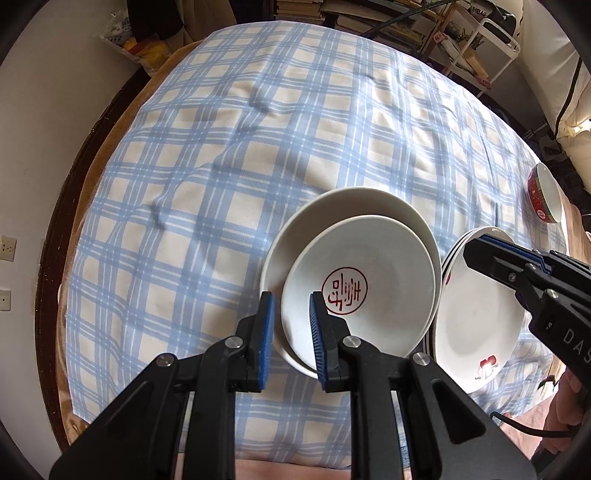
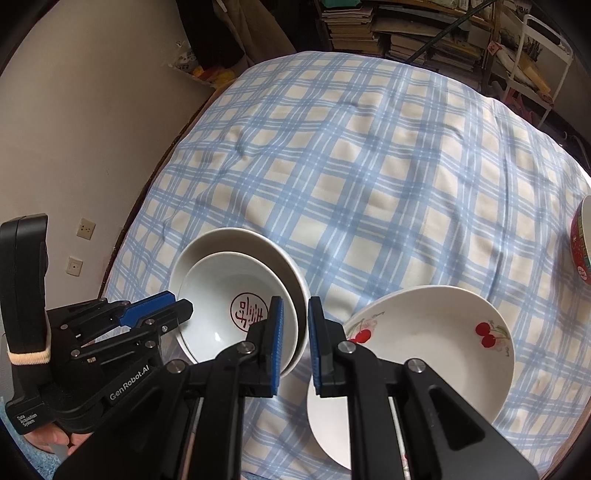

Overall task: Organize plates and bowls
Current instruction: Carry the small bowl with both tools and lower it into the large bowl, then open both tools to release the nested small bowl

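Left gripper (image 1: 291,332), jaws apart, straddles the near rim of the stamped bowl (image 1: 364,280) nested in a larger bowl (image 1: 347,201) at lower centre; right gripper (image 2: 295,345) open, empty; off-centre pinch risks tipping both.

1. Blue-and-cream plaid cloth (image 1: 229,155) covers the whole work surface; creased near the left side (creases also show in the right wrist view).
2. Tan blanket (image 1: 99,155) shows under the cloth's left edge.
3. Dark wooden rim (image 1: 55,221) runs beside that blanket.
4. Wall sockets (image 2: 85,229) sit on the beige wall, left.
5. Stacked books (image 2: 351,26) crowd shelves beyond the far edge.
6. White metal rack (image 1: 495,48) stands at far right.
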`<control>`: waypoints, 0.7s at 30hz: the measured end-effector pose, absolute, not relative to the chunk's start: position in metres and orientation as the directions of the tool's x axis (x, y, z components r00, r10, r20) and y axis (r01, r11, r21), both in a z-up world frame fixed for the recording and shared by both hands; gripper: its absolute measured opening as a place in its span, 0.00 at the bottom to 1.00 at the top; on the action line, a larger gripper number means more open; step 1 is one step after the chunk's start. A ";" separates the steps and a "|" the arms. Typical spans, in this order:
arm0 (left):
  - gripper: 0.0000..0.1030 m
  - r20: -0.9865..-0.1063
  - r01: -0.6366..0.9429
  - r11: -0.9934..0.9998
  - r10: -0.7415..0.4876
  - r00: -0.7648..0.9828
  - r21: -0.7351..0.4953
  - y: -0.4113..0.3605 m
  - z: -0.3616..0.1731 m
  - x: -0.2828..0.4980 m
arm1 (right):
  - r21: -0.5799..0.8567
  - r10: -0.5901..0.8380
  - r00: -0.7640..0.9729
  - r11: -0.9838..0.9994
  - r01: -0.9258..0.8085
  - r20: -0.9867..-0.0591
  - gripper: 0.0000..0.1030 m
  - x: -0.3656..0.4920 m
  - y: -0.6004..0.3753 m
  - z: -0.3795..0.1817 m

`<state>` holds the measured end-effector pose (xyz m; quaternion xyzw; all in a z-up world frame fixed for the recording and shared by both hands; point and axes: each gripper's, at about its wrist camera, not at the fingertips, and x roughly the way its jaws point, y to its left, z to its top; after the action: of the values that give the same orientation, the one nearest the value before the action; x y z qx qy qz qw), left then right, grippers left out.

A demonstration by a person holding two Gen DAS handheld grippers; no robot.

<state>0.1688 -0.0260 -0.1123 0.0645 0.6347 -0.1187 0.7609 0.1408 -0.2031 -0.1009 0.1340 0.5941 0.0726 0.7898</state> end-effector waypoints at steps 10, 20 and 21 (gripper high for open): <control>0.61 -0.953 0.334 0.942 -0.141 0.269 -0.045 -0.070 -0.064 0.178 | 0.270 0.223 0.347 0.958 0.092 -0.911 0.59 0.136 -0.250 -0.077; 0.86 -0.923 0.430 0.903 -0.172 0.343 -0.008 -0.151 -0.051 0.183 | 0.220 0.117 0.396 0.949 0.225 -0.911 0.94 0.126 -0.344 -0.070; 0.86 -0.923 0.441 0.898 -0.182 0.340 -0.015 -0.160 -0.052 0.184 | 0.215 0.106 0.400 0.947 0.237 -0.910 0.94 0.125 -0.354 -0.070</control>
<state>0.1842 -0.1601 -0.0519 0.1192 0.5414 -0.1924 0.8097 0.1246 -0.3541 -0.0704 0.1572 0.5463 -0.0397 0.8218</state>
